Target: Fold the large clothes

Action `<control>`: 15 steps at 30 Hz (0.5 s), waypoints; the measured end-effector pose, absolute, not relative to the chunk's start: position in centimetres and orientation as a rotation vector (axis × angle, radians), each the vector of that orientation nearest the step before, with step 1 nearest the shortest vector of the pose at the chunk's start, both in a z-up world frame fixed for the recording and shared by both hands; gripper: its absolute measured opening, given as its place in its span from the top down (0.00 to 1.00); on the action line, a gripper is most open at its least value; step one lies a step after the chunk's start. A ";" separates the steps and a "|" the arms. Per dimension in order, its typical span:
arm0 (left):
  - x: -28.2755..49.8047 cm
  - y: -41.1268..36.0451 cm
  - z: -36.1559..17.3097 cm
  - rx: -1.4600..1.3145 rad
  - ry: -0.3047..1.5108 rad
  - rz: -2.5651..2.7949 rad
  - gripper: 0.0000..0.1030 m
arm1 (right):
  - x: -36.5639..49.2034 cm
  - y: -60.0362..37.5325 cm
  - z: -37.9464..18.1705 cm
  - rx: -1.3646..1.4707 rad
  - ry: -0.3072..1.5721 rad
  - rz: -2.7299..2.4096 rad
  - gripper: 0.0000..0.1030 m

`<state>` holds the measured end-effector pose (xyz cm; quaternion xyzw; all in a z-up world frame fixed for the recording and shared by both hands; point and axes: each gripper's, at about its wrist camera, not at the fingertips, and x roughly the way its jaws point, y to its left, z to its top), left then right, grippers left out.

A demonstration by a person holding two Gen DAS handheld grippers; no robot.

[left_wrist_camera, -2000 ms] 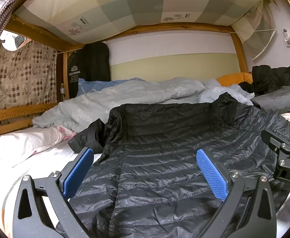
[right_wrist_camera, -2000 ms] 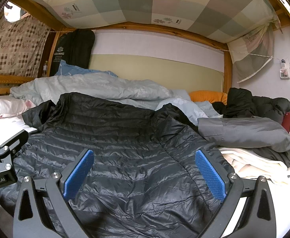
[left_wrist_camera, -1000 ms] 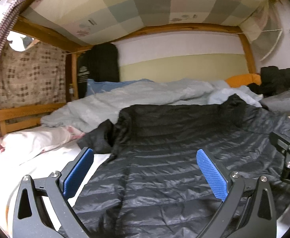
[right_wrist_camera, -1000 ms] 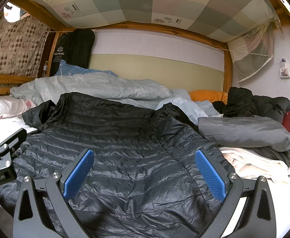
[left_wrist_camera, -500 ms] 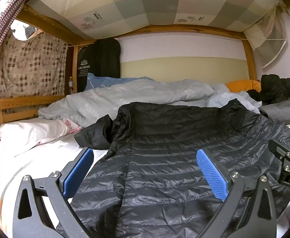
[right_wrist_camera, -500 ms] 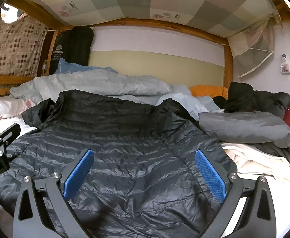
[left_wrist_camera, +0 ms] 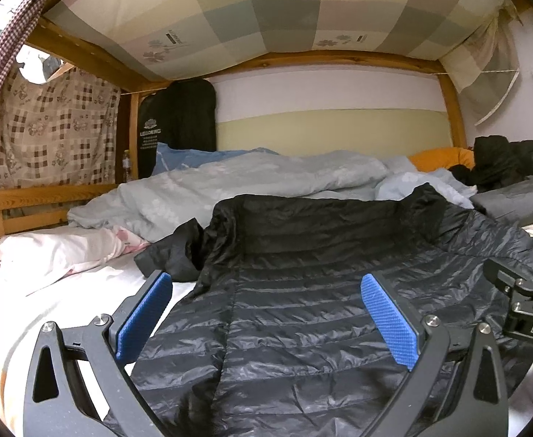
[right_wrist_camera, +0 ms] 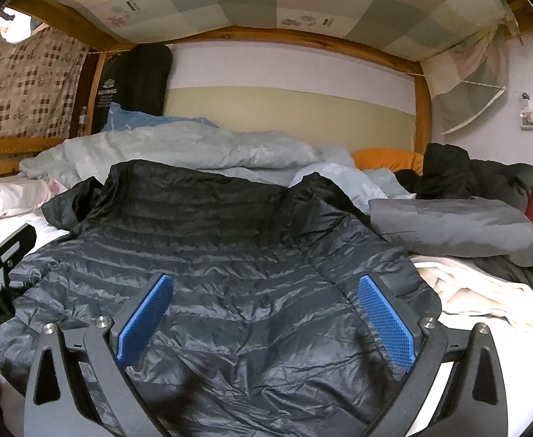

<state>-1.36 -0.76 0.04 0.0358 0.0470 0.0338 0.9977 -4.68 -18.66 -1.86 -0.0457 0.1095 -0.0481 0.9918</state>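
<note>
Black down jacket (left_wrist_camera: 302,309) is lying spread flat on the bed, no fold made; you are hovering left gripper (left_wrist_camera: 266,317) and right gripper (right_wrist_camera: 262,317) wide apart, gripping nothing

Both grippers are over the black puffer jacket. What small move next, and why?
Probably lower the left gripper onto the puffer jacket edge beside the bunched sleeve: both it and the right gripper are open and hold nothing.

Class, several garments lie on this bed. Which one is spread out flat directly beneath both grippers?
The black quilted puffer jacket, spread open under both grippers. The grey garment lies folded on the pile at the right, and the dark coat is bunched behind it.
</note>
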 end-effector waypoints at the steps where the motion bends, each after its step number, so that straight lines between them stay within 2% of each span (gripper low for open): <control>1: -1.3 -0.9 0.0 0.074 0.094 0.071 0.00 | -4.6 -18.7 -1.8 -0.090 0.221 -0.092 0.00; 6: -1.4 -1.1 0.1 0.078 0.089 0.078 0.00 | -5.7 -19.3 -1.3 -0.056 0.179 0.003 0.00; 15: -1.5 -1.0 0.2 0.080 0.083 0.064 0.00 | -6.5 -17.9 -0.5 -0.131 0.181 -0.118 0.00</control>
